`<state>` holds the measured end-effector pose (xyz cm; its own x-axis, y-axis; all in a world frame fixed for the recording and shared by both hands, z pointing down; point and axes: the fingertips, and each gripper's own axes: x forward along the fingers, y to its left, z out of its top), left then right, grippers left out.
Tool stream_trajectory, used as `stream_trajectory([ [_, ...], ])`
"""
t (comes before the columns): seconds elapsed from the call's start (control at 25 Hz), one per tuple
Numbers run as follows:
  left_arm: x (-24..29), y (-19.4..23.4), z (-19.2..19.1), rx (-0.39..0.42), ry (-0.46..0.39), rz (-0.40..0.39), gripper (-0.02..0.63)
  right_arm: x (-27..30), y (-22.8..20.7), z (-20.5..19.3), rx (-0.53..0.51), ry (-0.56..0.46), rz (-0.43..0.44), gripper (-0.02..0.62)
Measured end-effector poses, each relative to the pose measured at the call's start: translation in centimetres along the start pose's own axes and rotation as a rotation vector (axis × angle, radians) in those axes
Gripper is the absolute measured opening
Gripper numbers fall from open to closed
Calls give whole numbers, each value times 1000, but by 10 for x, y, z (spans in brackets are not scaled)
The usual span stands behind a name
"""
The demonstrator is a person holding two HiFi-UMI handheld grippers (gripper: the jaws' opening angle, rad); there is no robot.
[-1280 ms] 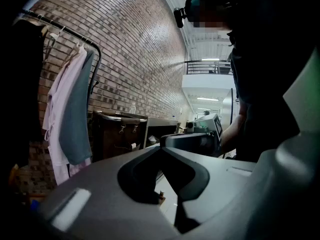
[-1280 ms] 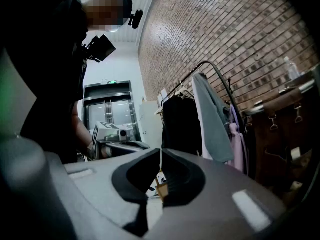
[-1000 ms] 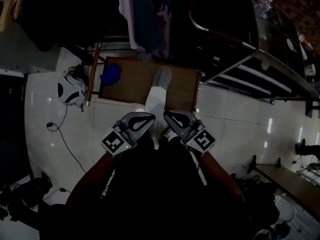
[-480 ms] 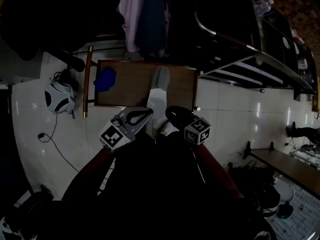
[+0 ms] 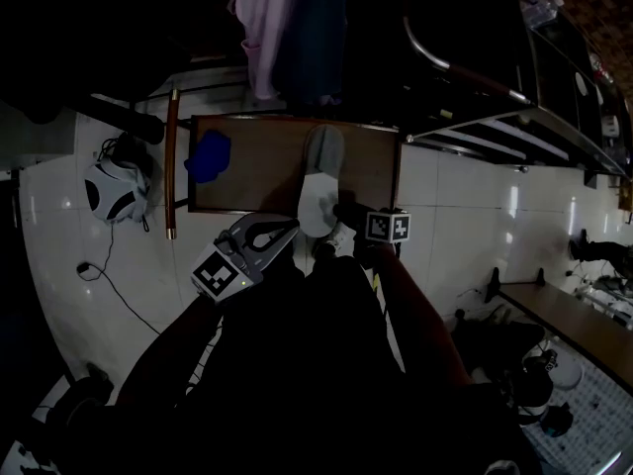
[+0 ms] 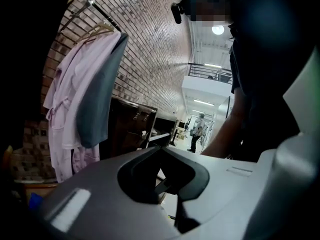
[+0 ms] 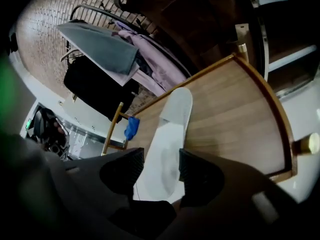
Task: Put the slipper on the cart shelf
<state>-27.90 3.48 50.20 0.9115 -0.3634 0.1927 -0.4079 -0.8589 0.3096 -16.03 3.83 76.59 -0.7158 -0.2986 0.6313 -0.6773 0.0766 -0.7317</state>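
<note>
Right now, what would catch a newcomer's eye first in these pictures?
A pale slipper lying lengthwise on the wooden cart shelf at centre stands out against the dark room. The right hand-held gripper hovers at its near end; its jaws have just been opening, with the slipper showing between them. A blue object sits at the shelf's left edge.

— What do your tools look like?
— My left gripper (image 5: 287, 228) and right gripper (image 5: 338, 212) have pale grey shells and black ribbed pads (image 7: 127, 166). Each carries a cube (image 5: 389, 227) with black-and-white square markers.
— And you?
— A dark, short-sleeved top (image 5: 326, 364).
</note>
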Motion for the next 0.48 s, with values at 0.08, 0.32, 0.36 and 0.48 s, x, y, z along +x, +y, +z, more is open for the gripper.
stream_trajectory([
  [0.08,-2,2,-4,-26,3,28,5,11,-15,3,2,26,-17,210],
  [0.32,-6,-1,-18,-69,21,88,5,39,-36,0,65,120,-1,210],
  [0.36,-6,-1,-19,-76,21,98,5,42,-38,-3,75,137,-4,209],
  [0.48,-6,-2,-21,-91,28,122,5,48,-45,-9,103,170,-12,202],
])
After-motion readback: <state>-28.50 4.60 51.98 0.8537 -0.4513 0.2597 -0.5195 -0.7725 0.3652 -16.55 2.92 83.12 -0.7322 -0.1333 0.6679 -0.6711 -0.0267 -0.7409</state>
